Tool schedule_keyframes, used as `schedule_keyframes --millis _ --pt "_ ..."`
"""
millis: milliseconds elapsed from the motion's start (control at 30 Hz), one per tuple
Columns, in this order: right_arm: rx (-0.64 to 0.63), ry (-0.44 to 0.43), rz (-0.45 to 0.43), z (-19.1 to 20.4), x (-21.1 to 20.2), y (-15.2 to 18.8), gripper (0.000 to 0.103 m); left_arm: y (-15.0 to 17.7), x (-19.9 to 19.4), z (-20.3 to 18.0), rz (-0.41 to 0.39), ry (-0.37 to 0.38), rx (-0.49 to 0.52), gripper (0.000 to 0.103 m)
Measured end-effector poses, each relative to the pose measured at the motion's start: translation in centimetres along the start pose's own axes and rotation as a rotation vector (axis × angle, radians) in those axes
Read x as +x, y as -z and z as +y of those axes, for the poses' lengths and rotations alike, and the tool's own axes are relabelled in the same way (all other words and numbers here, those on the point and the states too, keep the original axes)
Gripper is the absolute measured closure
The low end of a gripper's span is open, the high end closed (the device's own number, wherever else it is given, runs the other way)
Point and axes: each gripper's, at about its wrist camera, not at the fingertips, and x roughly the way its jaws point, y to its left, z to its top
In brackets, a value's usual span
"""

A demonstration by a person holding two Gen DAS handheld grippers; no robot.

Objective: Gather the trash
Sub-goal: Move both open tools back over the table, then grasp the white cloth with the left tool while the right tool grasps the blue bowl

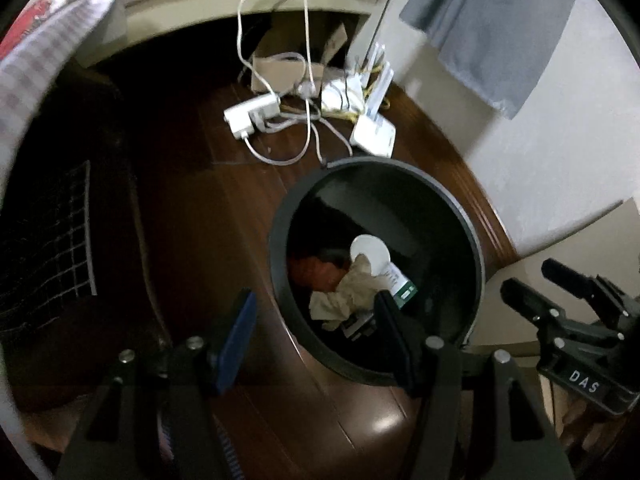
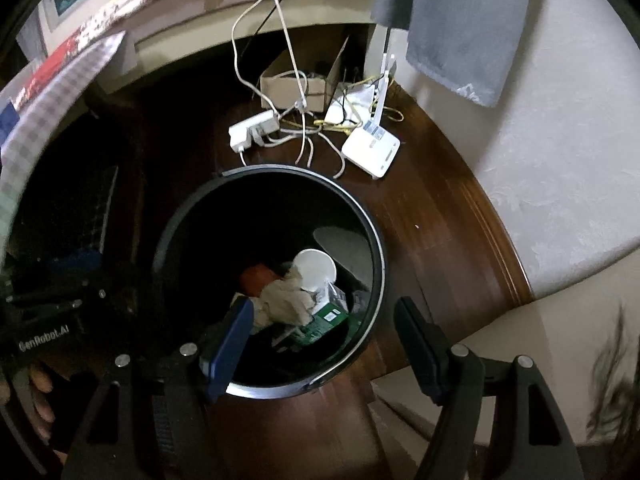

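Observation:
A round black trash bin (image 1: 474, 224) (image 2: 378, 240) stands on the dark wooden floor. Inside it lie a white paper cup (image 1: 370, 254) (image 2: 314, 270), crumpled beige paper (image 1: 352, 292) (image 2: 284, 300), a green and white carton (image 1: 402, 286) (image 2: 330, 312) and something orange (image 1: 316, 272) (image 2: 256, 276). My left gripper (image 1: 316, 332) hovers open over the bin's near left rim, empty. My right gripper (image 2: 324, 342) (image 1: 546, 286) is open above the bin's near right rim, also empty. The left gripper's body (image 2: 44, 340) shows at the left edge of the right wrist view, with a hand (image 2: 36, 392) on it.
Beyond the bin lie a white power strip (image 1: 252, 114) (image 2: 254, 128), a white router (image 1: 374, 136) (image 2: 370, 148), tangled cables and a cardboard box (image 2: 288, 84). A grey cloth (image 1: 492, 28) (image 2: 460, 28) hangs on the white wall. A wire rack (image 1: 60, 236) stands at the left.

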Motion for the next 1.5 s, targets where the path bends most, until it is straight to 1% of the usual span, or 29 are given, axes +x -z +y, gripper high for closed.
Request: schedule_keyframes --millis 100,200,367,533,633,700,800,900,967,1067,1100,1167,1267,1300,1400,1500 --pt "0.003 -0.008 -0.034 0.8 -2.0 -0.3 0.028 0.1 -2.1 0.1 -0.040 -0.001 0.007 0.041" --pt "-0.009 -0.003 -0.056 1.8 -3.8 -0.5 0.028 -0.1 -4.0 0.6 -0.078 -0.015 0.007 0.041" --pt "-0.020 -0.019 -0.100 3.4 -6.5 -1.0 0.027 -0.1 -7.7 1.2 -0.142 -0.034 0.013 0.041" --pt "-0.036 -0.035 -0.159 5.2 -10.1 -2.0 0.027 0.0 -12.1 2.1 -0.208 -0.021 0.003 0.041" --pt "-0.052 -0.043 -0.193 6.7 -12.0 -2.6 0.027 -0.2 -15.0 3.0 -0.243 -0.048 0.031 0.041" --pt "-0.063 -0.062 -0.219 8.2 -13.4 -3.1 0.027 -0.1 -16.4 3.9 -0.256 -0.059 0.026 0.041" --pt "-0.082 -0.088 -0.244 10.4 -14.5 -3.8 0.027 0.2 -18.8 6.1 -0.293 -0.067 0.010 0.041" --pt "-0.116 -0.140 -0.268 13.7 -15.3 -4.6 0.027 0.8 -20.6 9.0 -0.323 -0.106 -0.009 0.041" --pt "-0.141 -0.166 -0.272 15.8 -15.5 -5.1 0.027 1.3 -21.7 11.7 -0.336 -0.133 -0.043 0.041" --pt "-0.198 -0.211 -0.276 19.9 -15.6 -5.9 0.027 1.9 -23.1 15.3 -0.350 -0.174 -0.089 0.041" --pt "-0.213 -0.222 -0.277 21.0 -15.6 -6.2 0.027 2.3 -23.6 16.8 -0.365 -0.201 -0.111 0.041" --pt "-0.247 -0.247 -0.281 23.4 -15.8 -6.7 0.027 2.8 -24.3 19.4 -0.383 -0.242 -0.150 0.041" --pt "-0.303 -0.276 -0.276 27.4 -15.7 -7.6 0.027 3.2 -24.8 23.5 -0.384 -0.242 -0.222 0.040" --pt "-0.330 -0.289 -0.278 29.1 -15.6 -8.0 0.027 3.3 -24.9 24.2 -0.385 -0.257 -0.234 0.040" --pt "-0.376 -0.297 -0.275 32.4 -15.4 -8.8 0.027 3.6 -25.5 27.8 -0.399 -0.295 -0.285 0.040" --pt "-0.402 -0.297 -0.271 35.3 -14.9 -9.7 0.027 3.9 -25.6 30.5 -0.407 -0.324 -0.319 0.040"
